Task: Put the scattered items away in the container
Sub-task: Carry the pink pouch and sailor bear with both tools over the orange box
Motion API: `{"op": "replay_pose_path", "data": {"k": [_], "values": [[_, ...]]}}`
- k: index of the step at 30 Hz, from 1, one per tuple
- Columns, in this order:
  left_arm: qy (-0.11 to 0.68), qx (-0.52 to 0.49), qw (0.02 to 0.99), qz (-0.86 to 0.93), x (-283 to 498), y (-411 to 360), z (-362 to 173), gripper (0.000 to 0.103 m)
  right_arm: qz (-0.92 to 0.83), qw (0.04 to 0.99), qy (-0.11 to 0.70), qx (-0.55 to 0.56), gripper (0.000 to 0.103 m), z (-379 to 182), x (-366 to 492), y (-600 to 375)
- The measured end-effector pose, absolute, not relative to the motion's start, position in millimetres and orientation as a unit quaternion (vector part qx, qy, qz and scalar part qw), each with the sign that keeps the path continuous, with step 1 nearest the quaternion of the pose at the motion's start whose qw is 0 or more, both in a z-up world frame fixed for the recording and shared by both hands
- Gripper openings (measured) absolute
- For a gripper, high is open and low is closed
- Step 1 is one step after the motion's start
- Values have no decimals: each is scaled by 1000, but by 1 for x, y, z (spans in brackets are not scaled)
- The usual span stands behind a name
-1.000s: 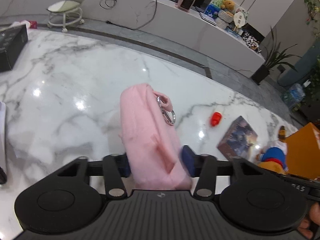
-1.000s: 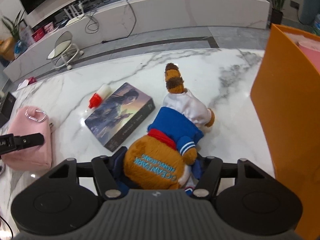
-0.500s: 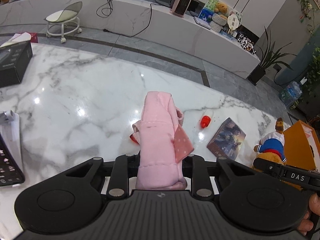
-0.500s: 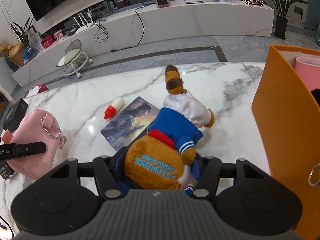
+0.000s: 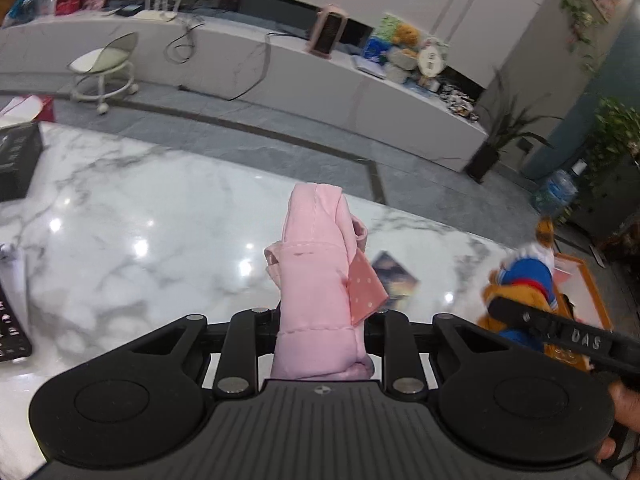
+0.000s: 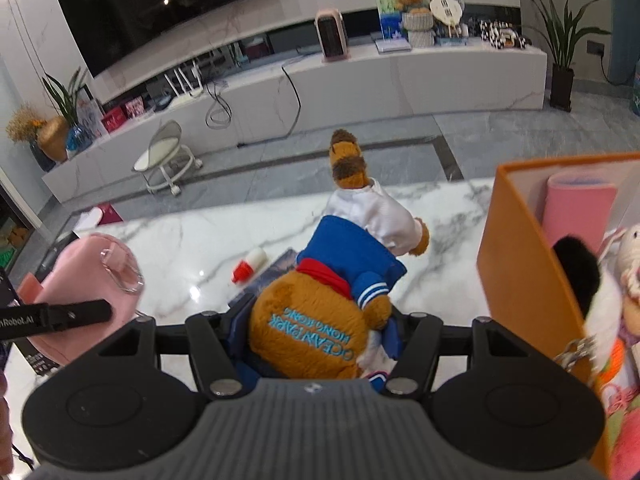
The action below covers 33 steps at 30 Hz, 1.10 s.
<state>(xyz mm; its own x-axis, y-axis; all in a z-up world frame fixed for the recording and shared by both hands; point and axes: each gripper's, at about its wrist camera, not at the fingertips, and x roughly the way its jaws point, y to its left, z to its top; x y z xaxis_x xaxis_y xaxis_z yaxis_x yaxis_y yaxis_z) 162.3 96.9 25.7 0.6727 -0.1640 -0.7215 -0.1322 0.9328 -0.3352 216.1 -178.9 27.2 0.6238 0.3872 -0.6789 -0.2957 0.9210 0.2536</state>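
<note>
The marble table (image 5: 120,216) is polished and glossy, throwing back bright spots of light. The pink pouch (image 5: 316,280) is soft matt cloth with stitched seams and a shiny metal ring (image 6: 122,270). The plush toy (image 6: 320,304) has short fuzzy brown pile, smooth blue and white cloth clothes and embroidered lettering. The orange box (image 6: 520,280) looks like smooth matt card. Both grippers' bodies are matt black plastic, ribbed near the camera.

Both loads have left the marble table (image 5: 120,208): the pink pouch (image 5: 316,280), clamped by the left gripper (image 5: 320,324), now hangs upright, and the plush toy (image 6: 320,312) in the right gripper (image 6: 316,332) has risen beside the orange box (image 6: 520,280) on the right
</note>
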Motion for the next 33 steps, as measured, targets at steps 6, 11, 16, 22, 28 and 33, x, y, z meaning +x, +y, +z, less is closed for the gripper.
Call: {"op": "replay_pose_path", "data": {"k": [6,11,16,22,28,33], "values": [[396,-171,901,-42,167,52,37,28,186,913,357,67,65,50,207,-200],[386,-166,905,-69,175,22,45,28,179,919,344,67,65,60,200,-222],[378,-165,907,-86,180,5,49,28,174,924,334,69,65,69,194,-242],[372,-166,907,-109,185,-19,51,28,163,931,317,77,65,81,184,-270],[362,-169,907,-135,187,-48,53,28,145,938,304,78,65,88,175,-294],[355,-167,906,-159,188,-72,54,28,117,944,296,87,65,93,171,-320]]}}
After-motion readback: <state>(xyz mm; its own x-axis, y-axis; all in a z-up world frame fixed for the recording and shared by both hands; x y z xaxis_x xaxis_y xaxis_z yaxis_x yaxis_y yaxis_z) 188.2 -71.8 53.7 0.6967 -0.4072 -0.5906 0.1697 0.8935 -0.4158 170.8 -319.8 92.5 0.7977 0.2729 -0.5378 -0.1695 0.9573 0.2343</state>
